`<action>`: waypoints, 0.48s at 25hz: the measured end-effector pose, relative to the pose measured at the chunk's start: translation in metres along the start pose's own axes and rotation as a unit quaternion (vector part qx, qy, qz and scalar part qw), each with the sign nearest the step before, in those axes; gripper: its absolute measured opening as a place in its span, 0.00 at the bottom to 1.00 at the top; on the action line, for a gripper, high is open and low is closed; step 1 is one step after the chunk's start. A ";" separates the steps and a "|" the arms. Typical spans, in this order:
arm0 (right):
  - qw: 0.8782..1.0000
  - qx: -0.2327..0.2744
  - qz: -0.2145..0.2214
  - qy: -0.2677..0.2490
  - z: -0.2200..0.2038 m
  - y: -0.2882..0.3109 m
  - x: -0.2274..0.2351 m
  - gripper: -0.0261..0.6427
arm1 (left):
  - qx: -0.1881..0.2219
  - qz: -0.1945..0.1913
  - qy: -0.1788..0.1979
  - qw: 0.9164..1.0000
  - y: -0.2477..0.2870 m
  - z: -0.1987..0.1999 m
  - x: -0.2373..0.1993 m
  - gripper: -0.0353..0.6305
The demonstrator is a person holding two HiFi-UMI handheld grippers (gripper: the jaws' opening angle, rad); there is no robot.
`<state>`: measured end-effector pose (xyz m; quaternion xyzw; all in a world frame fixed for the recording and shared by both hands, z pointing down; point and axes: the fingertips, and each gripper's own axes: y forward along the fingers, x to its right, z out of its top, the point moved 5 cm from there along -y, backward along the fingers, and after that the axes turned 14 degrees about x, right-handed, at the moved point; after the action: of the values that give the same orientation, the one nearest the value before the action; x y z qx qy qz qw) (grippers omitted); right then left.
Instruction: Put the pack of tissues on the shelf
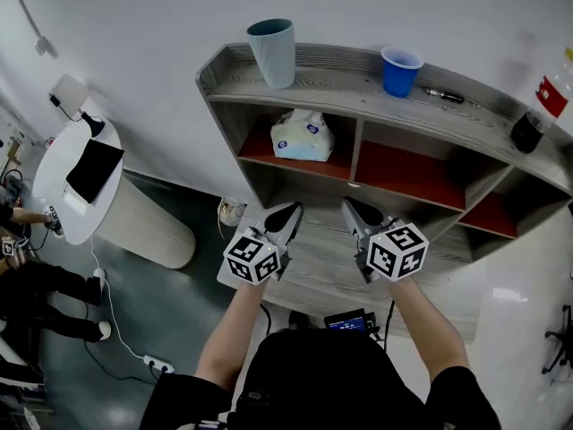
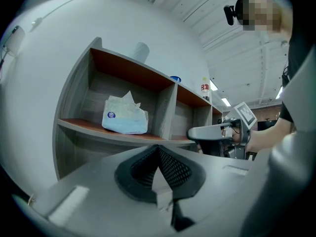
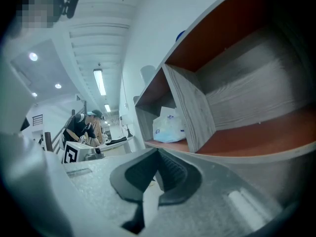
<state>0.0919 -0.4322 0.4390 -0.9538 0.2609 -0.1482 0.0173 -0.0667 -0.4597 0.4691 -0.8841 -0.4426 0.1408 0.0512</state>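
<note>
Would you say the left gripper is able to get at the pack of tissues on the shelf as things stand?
Probably yes: the pack of tissues sits near the open front of its compartment, with nothing between it and the left gripper. The jaws are shut, so they must open first.

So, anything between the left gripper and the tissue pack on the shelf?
Nothing visible. The white-and-blue soft plastic pack of tissues lies alone in the left red-floored compartment of the grey wooden shelf, its front open toward the left gripper, whose jaws are together and empty.
</note>
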 end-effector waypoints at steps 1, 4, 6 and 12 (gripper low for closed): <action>1.000 0.001 0.002 0.001 0.001 -0.003 0.001 0.04 | -0.002 0.002 0.000 1.000 -0.002 -0.002 0.003 0.06; 1.000 0.000 0.010 0.003 0.001 -0.011 0.001 0.04 | -0.006 0.013 0.000 1.000 -0.011 -0.008 0.013 0.06; 1.000 -0.003 0.017 0.005 -0.002 -0.016 0.001 0.04 | -0.008 0.024 -0.002 1.000 -0.020 -0.013 0.020 0.06; 0.999 -0.009 0.044 0.018 -0.013 -0.026 -0.002 0.04 | -0.008 0.048 -0.010 0.999 -0.056 -0.024 0.041 0.06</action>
<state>0.0992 -0.4082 0.4542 -0.9388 0.3038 -0.1617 0.0106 -0.0799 -0.3927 0.4955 -0.9033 -0.4010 0.1487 0.0329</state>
